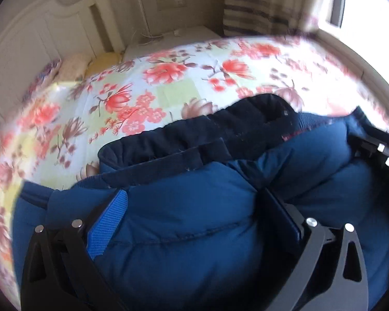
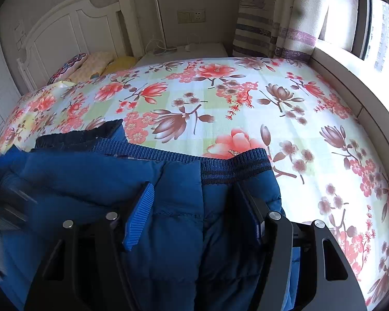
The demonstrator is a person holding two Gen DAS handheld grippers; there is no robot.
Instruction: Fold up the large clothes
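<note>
A blue puffer jacket (image 1: pixel 194 223) with a dark navy lining and ribbed hem lies on the flowered bedsheet (image 1: pixel 168 83). My left gripper (image 1: pixel 194 207) has its blue-padded fingers (image 1: pixel 109 223) closed around a thick puffy fold of the jacket. In the right wrist view the jacket (image 2: pixel 90 176) shows its ribbed hem toward the bed's middle. My right gripper (image 2: pixel 199 207) grips a bunched fold of the jacket between its fingers (image 2: pixel 140 215). The right gripper also shows at the right edge of the left wrist view (image 1: pixel 381 150).
The bedsheet (image 2: pixel 246 108) stretches ahead. A white headboard (image 2: pixel 72 33) and pillows (image 2: pixel 90 64) are at the far left. A white nightstand (image 2: pixel 189 50) with cables, striped curtains (image 2: pixel 272 20) and a window sill (image 2: pixel 350 77) are at the far right.
</note>
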